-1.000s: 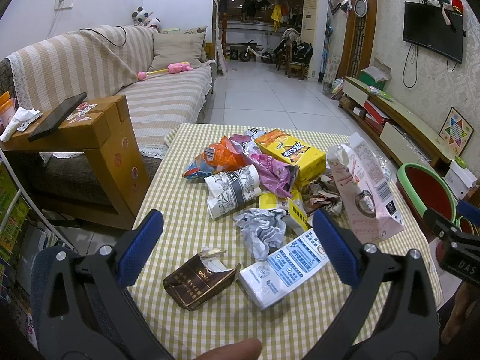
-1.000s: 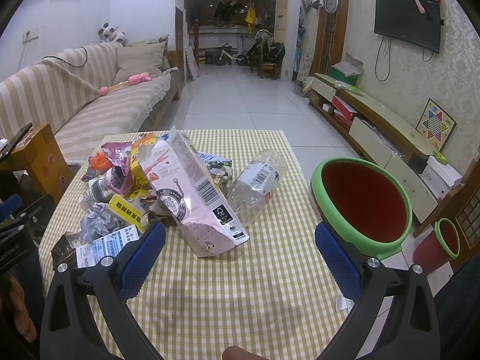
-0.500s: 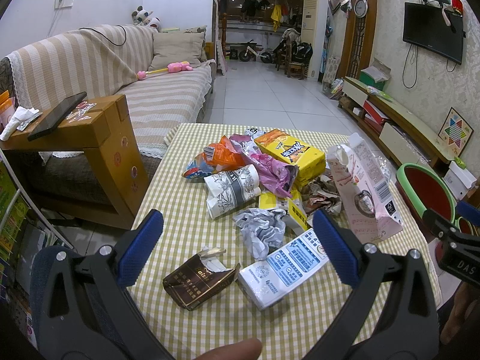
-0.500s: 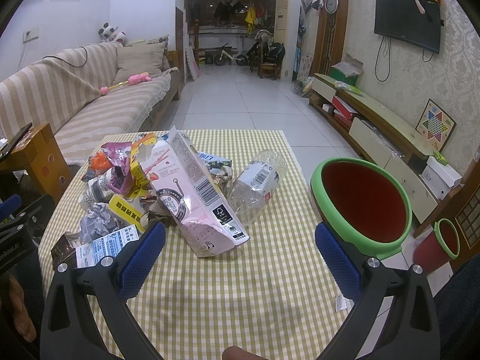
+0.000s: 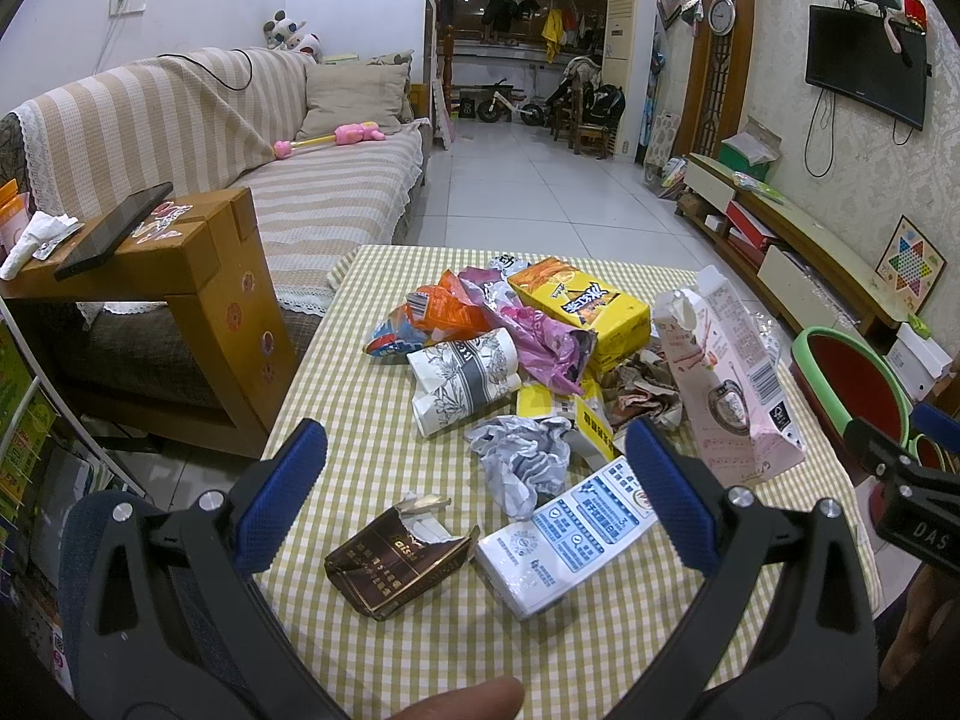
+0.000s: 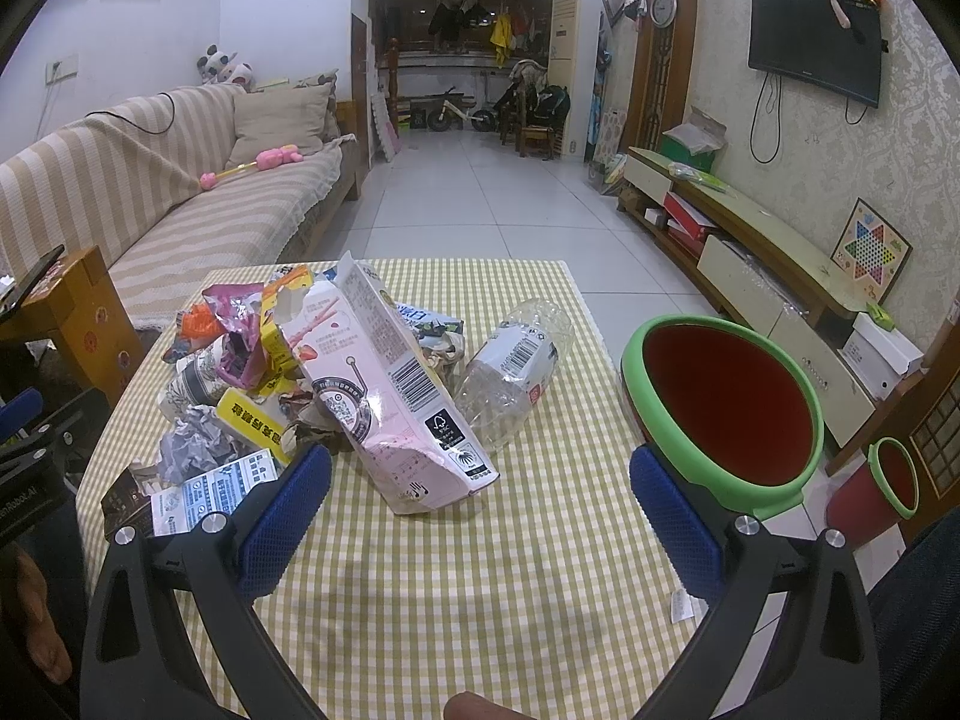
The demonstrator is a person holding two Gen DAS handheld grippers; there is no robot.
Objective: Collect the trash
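Nothing has moved since earlier. Left gripper [image 5: 474, 495] and right gripper [image 6: 480, 495] both gape empty. "DAS" marks the right gripper's body.

Striped sofa [image 5: 252, 138] on left, white tile floor [image 5: 528, 192], TV [image 6: 816, 42] on patterned wall at right, w/ low cabinet [image 6: 750, 252] below.

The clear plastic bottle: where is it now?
In the right wrist view, the clear plastic bottle lies on its side mid-table, between the pink carton and the green-rimmed bin.
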